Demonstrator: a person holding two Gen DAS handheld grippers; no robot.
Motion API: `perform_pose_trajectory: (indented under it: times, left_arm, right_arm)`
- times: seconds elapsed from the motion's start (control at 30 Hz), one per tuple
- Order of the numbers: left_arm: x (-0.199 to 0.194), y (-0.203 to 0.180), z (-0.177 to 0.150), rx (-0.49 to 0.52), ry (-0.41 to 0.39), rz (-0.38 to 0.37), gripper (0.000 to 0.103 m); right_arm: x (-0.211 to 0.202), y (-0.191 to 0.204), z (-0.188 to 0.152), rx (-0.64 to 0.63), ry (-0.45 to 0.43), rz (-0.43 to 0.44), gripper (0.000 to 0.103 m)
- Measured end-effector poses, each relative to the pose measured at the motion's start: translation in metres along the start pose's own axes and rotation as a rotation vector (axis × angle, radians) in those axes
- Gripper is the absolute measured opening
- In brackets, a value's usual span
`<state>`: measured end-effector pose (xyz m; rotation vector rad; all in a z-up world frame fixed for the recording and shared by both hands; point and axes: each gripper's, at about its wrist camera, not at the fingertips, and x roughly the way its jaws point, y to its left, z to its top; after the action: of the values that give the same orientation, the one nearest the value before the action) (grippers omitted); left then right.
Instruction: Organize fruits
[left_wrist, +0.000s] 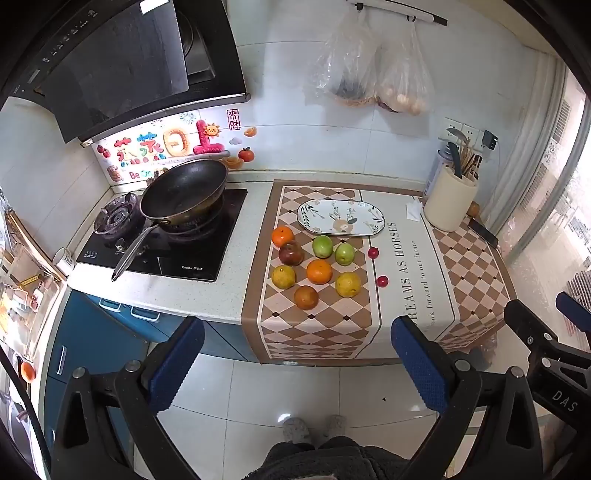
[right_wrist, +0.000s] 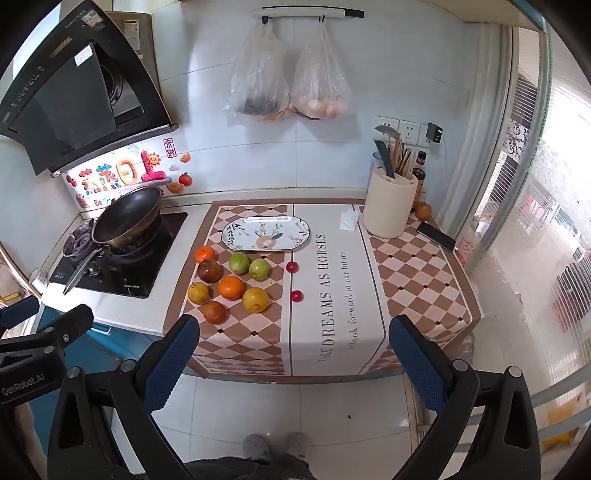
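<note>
Several fruits lie loose on the checkered cloth (left_wrist: 321, 332): an orange (left_wrist: 319, 271) in the middle, a dark red apple (left_wrist: 291, 253), two green apples (left_wrist: 323, 246) (left_wrist: 344, 253), a yellow citrus (left_wrist: 348, 284) and two small red fruits (left_wrist: 373, 253) (left_wrist: 382, 281). Behind them sits an oval patterned plate (left_wrist: 317, 212) (right_wrist: 240, 230) with nothing on it. My left gripper (left_wrist: 299, 363) hangs open in front of the counter, well short of the fruit. My right gripper (right_wrist: 295, 365) is likewise open, nothing between its fingers. The same orange (right_wrist: 231, 287) shows in the right wrist view.
A black wok (left_wrist: 184, 194) rests on the gas hob (left_wrist: 207, 254) at the left. A cream utensil holder (left_wrist: 450, 203) and a phone (left_wrist: 484, 232) stand at the back right. Two plastic bags (left_wrist: 369, 70) hang on the wall. Below are the person's slippers (left_wrist: 314, 428) on the tile floor.
</note>
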<state>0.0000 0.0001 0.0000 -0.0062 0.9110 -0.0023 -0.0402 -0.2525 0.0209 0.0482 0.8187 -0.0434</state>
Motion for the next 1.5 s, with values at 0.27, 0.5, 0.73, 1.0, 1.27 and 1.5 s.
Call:
perform_pose_trajectory:
  times: [0.27,0.5,0.73,1.0,1.27,1.5]
  left_arm:
    - [0.0021,-0.0005,0.0007,0.003,0.002,0.003,0.103]
    - [-0.0001,0.0,-0.0001,-0.001,-0.004,0.0,0.103]
    - [0.0,-0.0001,0.0,-0.002,-0.006,0.001,0.103]
    - [0.0002,0.0001,0.0,-0.001,-0.006,-0.001,0.103]
    - [-0.0001,0.0002,0.0002,-0.001,-0.007,0.002,0.103]
    - [-0.0001,0.0007,0.0004,-0.001,-0.008,0.005,0.103]
  right_arm:
    - [-0.0082,-0.0021,0.0004,0.016,0.008,0.014,0.103]
    - [-0.0088,-0.0043,-0.0018,0.019,0.009,0.016,0.103]
    - [-0.0095,-0.0049,-0.0048,0.02,0.008,0.018,0.103]
    - [-0.0094,-0.0033,-0.0036,0.019,0.01,0.017,0.103]
    - [-0.0113,-0.0012,-0.0029,0.009,0.009,0.023,0.103]
    - [-0.0113,0.0005,-0.0009,0.002,0.006,0.031,0.103]
